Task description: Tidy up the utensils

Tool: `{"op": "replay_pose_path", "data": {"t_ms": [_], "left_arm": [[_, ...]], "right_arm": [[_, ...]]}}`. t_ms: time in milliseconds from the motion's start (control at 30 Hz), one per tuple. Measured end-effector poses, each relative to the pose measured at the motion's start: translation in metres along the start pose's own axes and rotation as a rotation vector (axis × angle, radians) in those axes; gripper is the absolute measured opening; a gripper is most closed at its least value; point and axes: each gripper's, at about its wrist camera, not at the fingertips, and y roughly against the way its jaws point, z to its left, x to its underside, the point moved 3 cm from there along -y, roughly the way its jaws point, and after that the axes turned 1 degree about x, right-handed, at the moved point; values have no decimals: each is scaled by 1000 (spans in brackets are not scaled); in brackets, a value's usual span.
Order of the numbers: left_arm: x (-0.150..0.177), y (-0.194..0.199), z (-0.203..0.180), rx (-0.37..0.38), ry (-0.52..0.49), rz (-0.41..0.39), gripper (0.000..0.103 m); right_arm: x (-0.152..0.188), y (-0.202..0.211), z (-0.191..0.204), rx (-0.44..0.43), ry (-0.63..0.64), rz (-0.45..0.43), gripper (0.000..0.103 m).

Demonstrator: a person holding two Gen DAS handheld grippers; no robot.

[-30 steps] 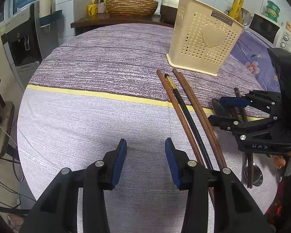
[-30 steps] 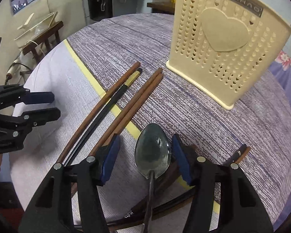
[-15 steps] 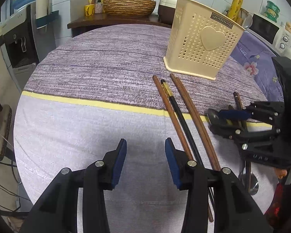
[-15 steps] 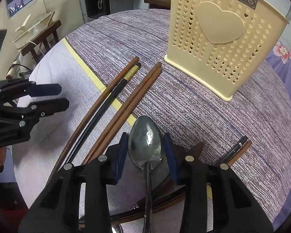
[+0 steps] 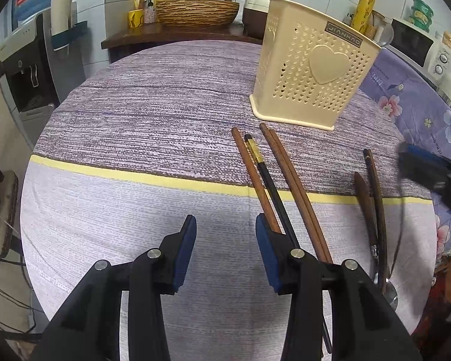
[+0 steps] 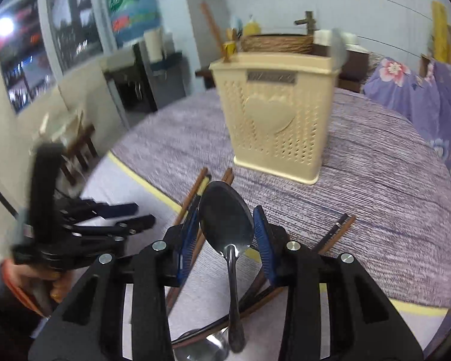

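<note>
A cream perforated utensil basket [image 5: 312,75] with a heart stands at the back of the round table; it also shows in the right wrist view [image 6: 275,117]. Several brown and black chopsticks [image 5: 273,177] lie in front of it. My right gripper [image 6: 227,228] is shut on a metal spoon [image 6: 225,222], bowl forward, lifted above the table and pointing at the basket. My left gripper [image 5: 225,246] is open and empty, low over the cloth just left of the chopsticks. More chopsticks and a knife [image 5: 372,198] lie to the right.
The table wears a purple striped cloth with a yellow band [image 5: 135,177]. A woven bowl [image 5: 197,12] sits on a sideboard behind. A microwave [image 5: 421,42] is at far right, a water dispenser [image 5: 30,69] at left.
My right gripper closed on the spoon and lifted it off the table, tilting up towards the basket. My left gripper stayed open and drew slightly back.
</note>
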Motion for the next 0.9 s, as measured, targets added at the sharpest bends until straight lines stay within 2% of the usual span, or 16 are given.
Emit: {"op": "replay_pose_path", "data": {"t_ms": [133, 233, 367, 433, 567, 600, 667, 800, 900], "left_arm": [[-13, -5, 0, 10, 19, 4, 41], [-27, -12, -8, 17, 19, 2, 40], [-41, -25, -17, -10, 2, 4, 34], [-43, -33, -18, -32, 4, 20, 29], [-42, -41, -21, -29, 9, 36, 28], [-41, -42, -22, -44, -1, 34, 28], [-40, -44, -21, -69, -4, 28, 25], [-37, -43, -16, -60, 15, 29, 25], [-37, -44, -21, -78, -12, 32, 25]], "right_arm": [[0, 26, -3, 6, -38, -46, 38], [4, 36, -3, 59, -34, -69, 37], [10, 45, -2, 80, -46, -89, 37], [13, 46, -3, 74, -50, -88, 37], [16, 47, -3, 81, -44, -87, 35], [17, 46, -3, 73, -49, -79, 28], [17, 45, -3, 63, -53, -77, 28], [19, 44, -2, 62, -53, -78, 26], [19, 38, -1, 62, -47, -64, 26]]}}
